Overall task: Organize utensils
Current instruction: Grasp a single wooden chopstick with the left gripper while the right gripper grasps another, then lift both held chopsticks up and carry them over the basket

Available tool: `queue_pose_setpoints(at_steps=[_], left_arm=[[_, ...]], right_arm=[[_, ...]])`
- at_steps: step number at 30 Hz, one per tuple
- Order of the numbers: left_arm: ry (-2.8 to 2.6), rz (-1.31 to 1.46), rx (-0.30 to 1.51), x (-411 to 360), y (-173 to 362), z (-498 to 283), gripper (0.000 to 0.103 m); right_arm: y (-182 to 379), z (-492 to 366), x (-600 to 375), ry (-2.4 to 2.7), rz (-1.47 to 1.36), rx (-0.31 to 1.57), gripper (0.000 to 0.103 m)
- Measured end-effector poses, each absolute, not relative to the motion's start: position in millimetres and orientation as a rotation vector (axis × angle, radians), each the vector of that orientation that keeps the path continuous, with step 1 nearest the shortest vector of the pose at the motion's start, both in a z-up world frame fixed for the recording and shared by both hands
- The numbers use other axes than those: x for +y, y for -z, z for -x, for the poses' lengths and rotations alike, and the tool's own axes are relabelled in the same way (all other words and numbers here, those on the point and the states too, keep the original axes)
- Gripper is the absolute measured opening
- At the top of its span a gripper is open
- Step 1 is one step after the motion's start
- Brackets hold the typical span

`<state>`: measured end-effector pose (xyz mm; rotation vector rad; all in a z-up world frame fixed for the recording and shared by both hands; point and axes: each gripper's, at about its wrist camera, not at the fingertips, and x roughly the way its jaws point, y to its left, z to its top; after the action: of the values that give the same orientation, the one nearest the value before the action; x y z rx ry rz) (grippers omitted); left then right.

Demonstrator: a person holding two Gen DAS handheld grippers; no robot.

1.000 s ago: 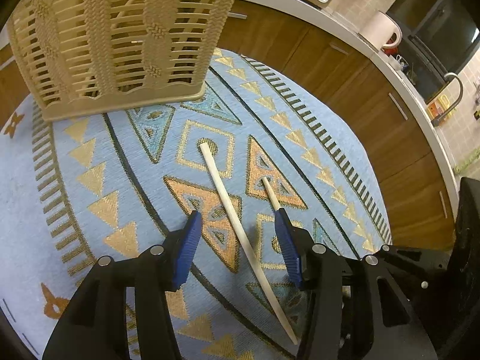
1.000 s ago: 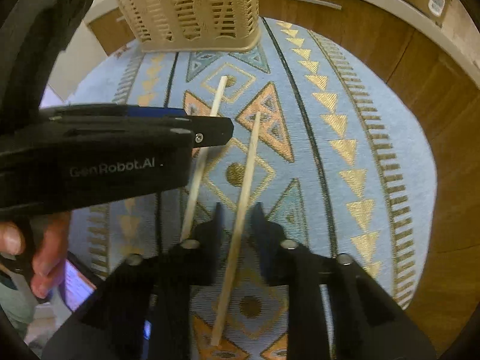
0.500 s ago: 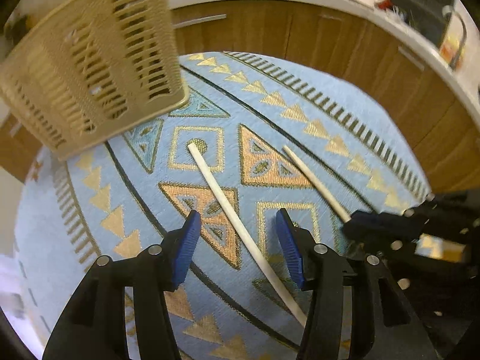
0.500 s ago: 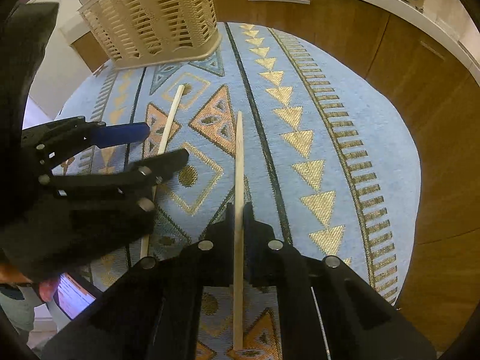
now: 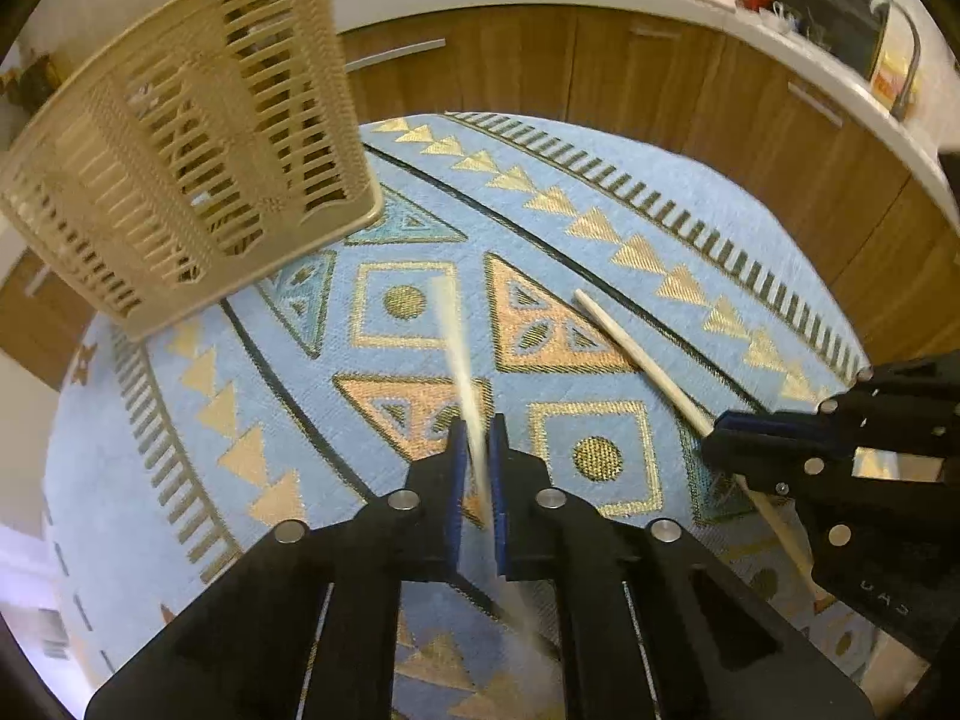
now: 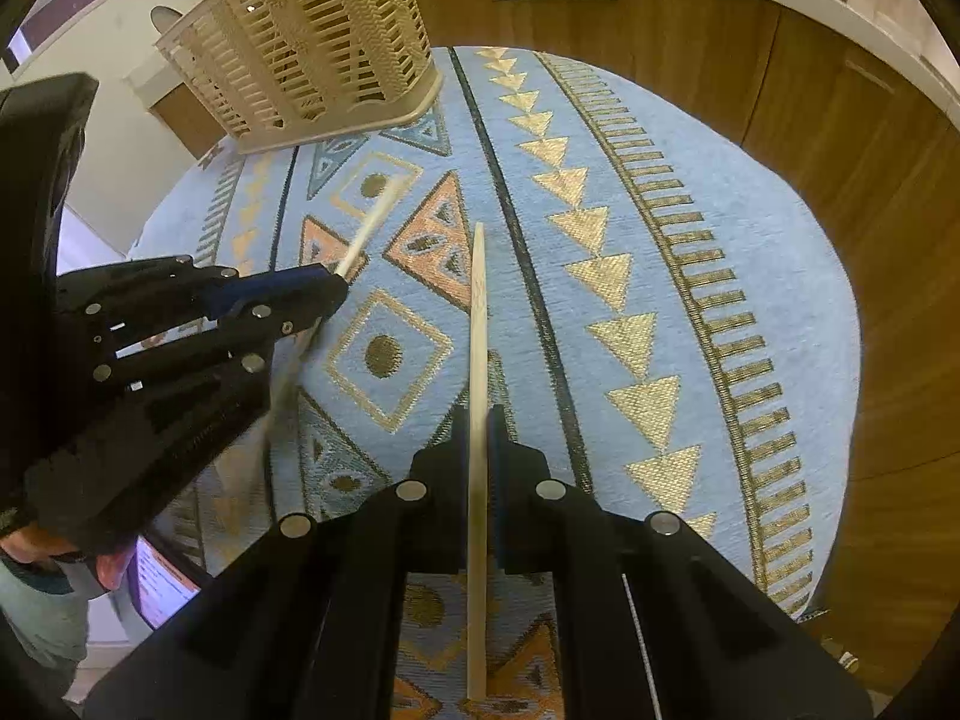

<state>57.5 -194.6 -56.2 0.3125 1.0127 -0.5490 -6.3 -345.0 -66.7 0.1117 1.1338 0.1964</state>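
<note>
- Left gripper [image 5: 475, 468]: fingers clamped on one chopstick [image 5: 459, 354], blurred, just above the patterned cloth [image 5: 600, 228].
- Right gripper [image 6: 478, 438]: fingers pinching the second chopstick [image 6: 478, 300].
- Step: both sticks grasped, transfer pending.
- Next: likely carry to the slotted basket [image 5: 198, 150] at the far edge of the cloth, tip each upright, then drop in.

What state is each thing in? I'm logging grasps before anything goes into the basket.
left gripper: shut on left chopstick, blurred.
right gripper: shut on right chopstick.
basket: upright on the tablecloth; contents unclear.
</note>
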Motion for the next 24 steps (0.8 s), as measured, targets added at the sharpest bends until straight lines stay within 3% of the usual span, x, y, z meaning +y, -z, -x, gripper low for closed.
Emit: queue_pose_setpoints(at_steps=[9,24], left_arm=[[0.533,-0.130,1.048,-126.4,39.4,-77.8,0.004],[0.478,-0.128,1.134,-58.9,44.5,-86.7,0.007]], right_arm=[[62.8,-6.2,-330.6,-0.254,-0.150,1.141,0.005],[65.8,-36.0,-316.9,-0.269,-0.104,1.248,0.009]])
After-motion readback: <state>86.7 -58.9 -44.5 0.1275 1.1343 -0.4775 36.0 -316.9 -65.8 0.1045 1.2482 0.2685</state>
